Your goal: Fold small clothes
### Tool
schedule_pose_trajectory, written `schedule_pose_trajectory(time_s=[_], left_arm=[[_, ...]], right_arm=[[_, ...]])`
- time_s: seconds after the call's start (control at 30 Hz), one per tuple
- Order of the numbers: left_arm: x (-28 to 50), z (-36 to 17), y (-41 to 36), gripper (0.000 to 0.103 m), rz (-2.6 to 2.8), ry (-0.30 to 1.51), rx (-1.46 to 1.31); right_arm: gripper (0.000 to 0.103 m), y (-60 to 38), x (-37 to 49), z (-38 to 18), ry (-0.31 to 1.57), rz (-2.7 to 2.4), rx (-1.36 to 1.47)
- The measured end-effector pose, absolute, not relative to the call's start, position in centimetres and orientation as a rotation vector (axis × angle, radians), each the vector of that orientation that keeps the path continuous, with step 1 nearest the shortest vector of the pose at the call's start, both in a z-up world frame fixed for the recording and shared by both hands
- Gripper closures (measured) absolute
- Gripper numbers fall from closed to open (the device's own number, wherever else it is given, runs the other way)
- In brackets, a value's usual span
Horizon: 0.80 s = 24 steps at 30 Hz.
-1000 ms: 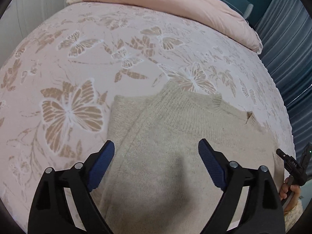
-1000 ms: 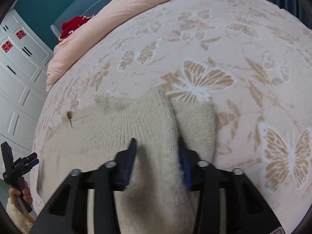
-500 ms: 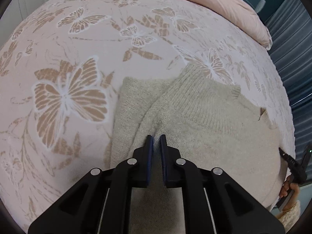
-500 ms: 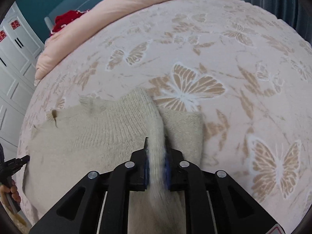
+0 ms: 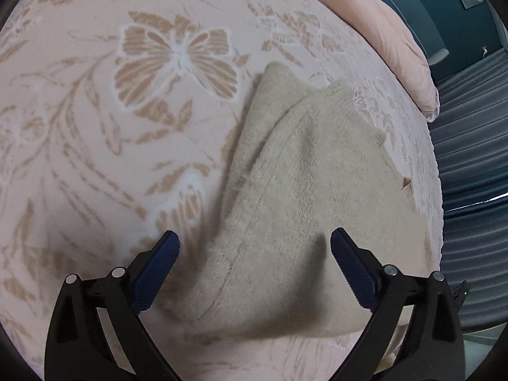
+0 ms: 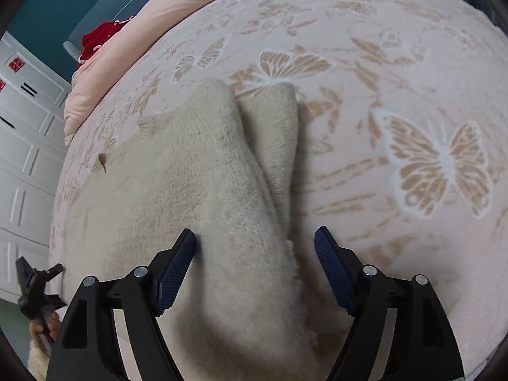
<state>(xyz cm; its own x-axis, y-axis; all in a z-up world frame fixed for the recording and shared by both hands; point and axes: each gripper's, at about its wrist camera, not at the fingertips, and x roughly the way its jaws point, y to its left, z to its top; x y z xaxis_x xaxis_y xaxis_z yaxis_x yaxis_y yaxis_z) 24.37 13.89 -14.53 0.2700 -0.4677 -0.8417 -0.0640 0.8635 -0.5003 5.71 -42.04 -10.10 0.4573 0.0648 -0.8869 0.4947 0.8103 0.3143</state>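
A small beige knit sweater lies on the bed, partly folded, with one sleeve tucked under its body. It also shows in the right wrist view. My left gripper is open, its blue pads spread above the sweater's near edge and holding nothing. My right gripper is open too, its jaws straddling the folded ridge of the sweater without gripping it. The left gripper also shows at the lower left edge of the right wrist view.
The bed has a pink cover with tan butterflies. A pink duvet lies along the far edge. Dark blue curtains hang beyond the bed. A red item and white cabinets stand behind.
Both grippers were shut on the sweater half a second ago and have now opened and let it go. The sweater lies more folded and bunched than before.
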Motion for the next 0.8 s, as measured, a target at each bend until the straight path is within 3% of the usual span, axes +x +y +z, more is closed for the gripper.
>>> schedule_pose_trajectory(time_s=[0.07, 0.1, 0.13, 0.17, 0.2, 0.3, 0.4, 0.43, 0.53, 0.63, 0.7, 0.73, 0.77, 0.8], left_arm=[[24.5, -14.5, 13.0, 0.005, -0.289, 1.251, -0.470], [24.7, -14.4, 12.6, 0.008, -0.320, 1.255, -0.471], [24.9, -14.2, 12.3, 0.032, -0.361, 1.268, -0.484], [24.9, -13.9, 12.2, 0.063, -0.370, 1.288, -0.475], [24.8, -13.4, 12.3, 0.077, -0.380, 1.299, -0.470], [23.5, -9.7, 13.7, 0.083, -0.437, 1.218, -0.494], [21.3, -4.9, 15.1, 0.090, -0.490, 1.167, -0.502], [20.3, -3.5, 15.7, 0.097, -0.499, 1.156, -0.498], [17.1, -0.6, 18.1, 0.102, -0.500, 1.146, -0.467], [14.9, -1.9, 20.3, 0.100, -0.418, 1.194, -0.411], [14.4, -4.6, 21.1, 0.089, -0.367, 1.255, -0.417], [14.4, -5.8, 21.2, 0.065, -0.334, 1.268, -0.427], [14.6, -6.9, 21.2, 0.035, -0.316, 1.270, -0.439], [14.9, -7.7, 20.9, 0.028, -0.299, 1.263, -0.451]], right_arm=[[0.020, -41.5, 6.5, -10.3, 1.064, -0.303, 0.587], [0.029, -41.3, 7.0, -10.2, 1.066, -0.291, 0.579], [0.056, -41.0, 7.5, -10.0, 1.067, -0.263, 0.581], [0.066, -40.9, 8.0, -9.8, 1.077, -0.255, 0.596], [0.079, -40.8, 8.3, -9.3, 1.079, -0.253, 0.610], [0.085, -40.0, 8.8, -5.8, 1.032, -0.163, 0.636], [0.086, -37.8, 8.2, -1.3, 0.989, -0.058, 0.625], [0.085, -37.0, 7.7, -0.4, 0.991, -0.038, 0.608], [0.085, -35.0, 4.9, 0.3, 1.015, -0.009, 0.564], [0.083, -35.0, 2.5, -2.5, 1.064, -0.110, 0.498], [0.083, -36.1, 1.6, -4.5, 1.082, -0.157, 0.515], [0.082, -36.6, 1.4, -4.9, 1.071, -0.167, 0.534], [0.081, -36.9, 1.4, -5.0, 1.059, -0.179, 0.538], [0.078, -37.1, 1.5, -5.0, 1.051, -0.188, 0.541]])
